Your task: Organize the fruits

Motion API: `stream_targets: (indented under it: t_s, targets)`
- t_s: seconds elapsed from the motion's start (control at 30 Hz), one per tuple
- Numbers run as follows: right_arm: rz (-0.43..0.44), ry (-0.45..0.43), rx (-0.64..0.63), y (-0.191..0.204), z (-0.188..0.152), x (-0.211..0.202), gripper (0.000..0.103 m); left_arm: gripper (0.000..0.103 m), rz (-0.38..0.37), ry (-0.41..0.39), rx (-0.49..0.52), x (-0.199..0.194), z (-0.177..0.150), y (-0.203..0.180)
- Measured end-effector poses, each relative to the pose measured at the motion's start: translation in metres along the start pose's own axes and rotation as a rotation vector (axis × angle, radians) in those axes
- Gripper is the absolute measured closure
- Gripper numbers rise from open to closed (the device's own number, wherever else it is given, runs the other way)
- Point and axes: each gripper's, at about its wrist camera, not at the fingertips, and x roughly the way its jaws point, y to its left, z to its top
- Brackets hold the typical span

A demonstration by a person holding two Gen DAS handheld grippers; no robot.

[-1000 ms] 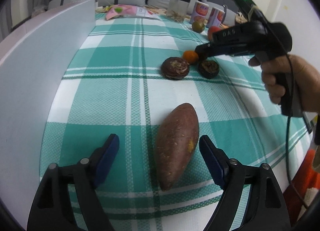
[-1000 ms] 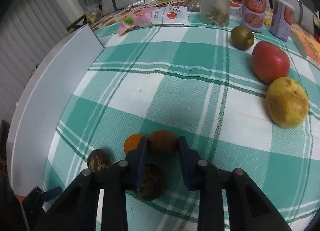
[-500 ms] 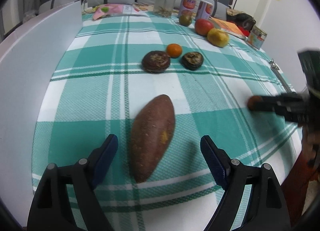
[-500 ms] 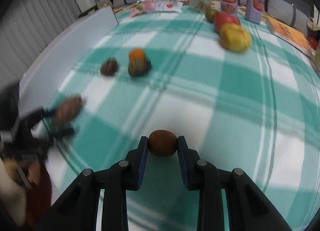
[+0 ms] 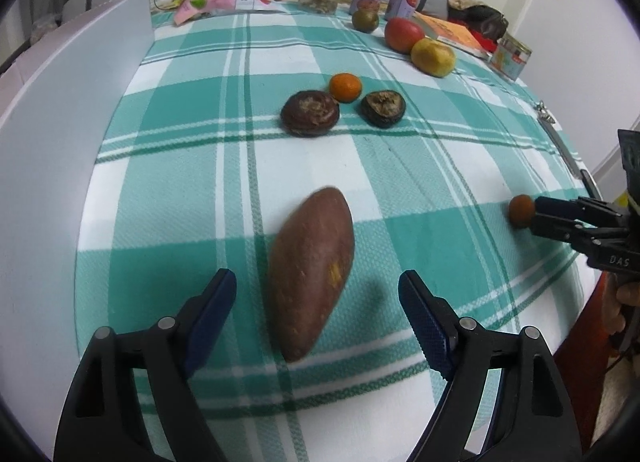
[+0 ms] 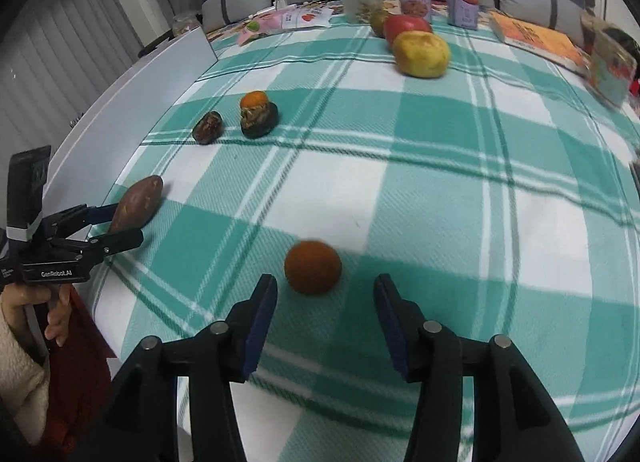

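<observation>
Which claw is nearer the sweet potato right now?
Left. The left claw straddles the sweet potato, jaws closing but pads not yet touching. The right claw is off at the cloth's other edge, opening around a small brown fruit.

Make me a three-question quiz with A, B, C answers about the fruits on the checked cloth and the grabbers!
1. Where is the small orange fruit?
A. Just behind the two dark wrinkled fruits
B. Next to the sweet potato
C. On the book

2. What colour is the cloth?
A. Red
B. Green and white
C. Plain blue

3. What is the right gripper doing with the round brown fruit?
A. Squeezing it
B. Lifting it
C. Opening, pads off it

Answers: 1 A, it sits close behind the pair. 2 B, checks show clearly. 3 C, gaps show on both sides.
</observation>
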Motion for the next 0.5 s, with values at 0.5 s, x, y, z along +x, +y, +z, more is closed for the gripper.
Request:
stream_targets:
  t_s: [0.5]
  targets:
    - [0.028, 0.015, -0.020, 0.034, 0.026, -0.008, 0.073, 0.062, -0.088, -0.122, -0.148, -0.058, 0.020, 0.017]
